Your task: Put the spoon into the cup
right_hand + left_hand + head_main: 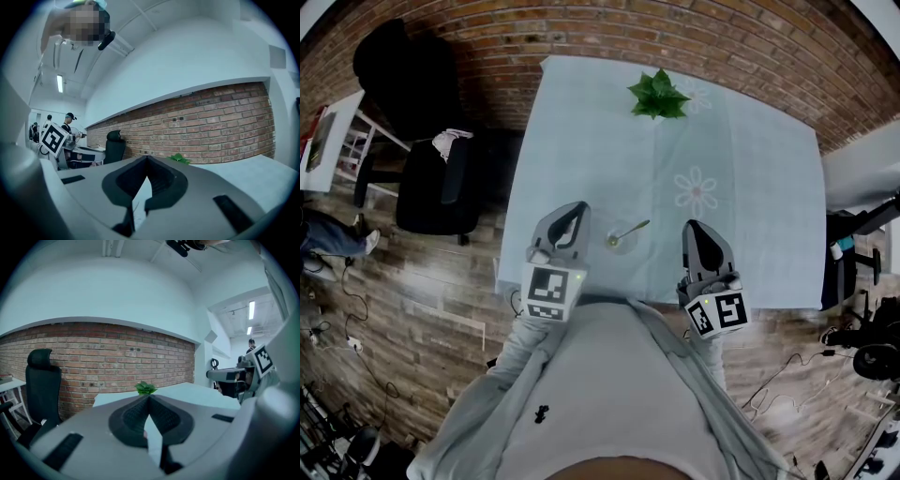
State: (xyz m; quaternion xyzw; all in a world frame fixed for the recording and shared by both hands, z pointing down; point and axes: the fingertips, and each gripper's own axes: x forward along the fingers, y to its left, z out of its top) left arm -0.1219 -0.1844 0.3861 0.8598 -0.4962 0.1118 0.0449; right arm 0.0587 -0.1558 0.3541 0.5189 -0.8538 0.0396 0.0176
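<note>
A small clear cup (pixel 622 244) stands near the front edge of the table (pixel 750 141), which has a pale blue cloth. A metal spoon (pixel 630 230) rests with its bowl in the cup and its handle leaning out to the upper right. My left gripper (pixel 578 208) hovers just left of the cup, shut with nothing in it. My right gripper (pixel 692 228) hovers to the cup's right, also shut and empty. In the left gripper view the left gripper's (pixel 149 398) jaws meet at the tip; so do the right gripper's (pixel 147 158) jaws in the right gripper view. Neither gripper view shows the cup or spoon.
A small green plant (pixel 657 96) sits at the table's far end, also visible as the plant (pixel 146 388) and plant (pixel 179 158). A black office chair (pixel 441 183) stands left of the table. A brick wall (pixel 694 37) runs behind it. Desks and people stand in the background.
</note>
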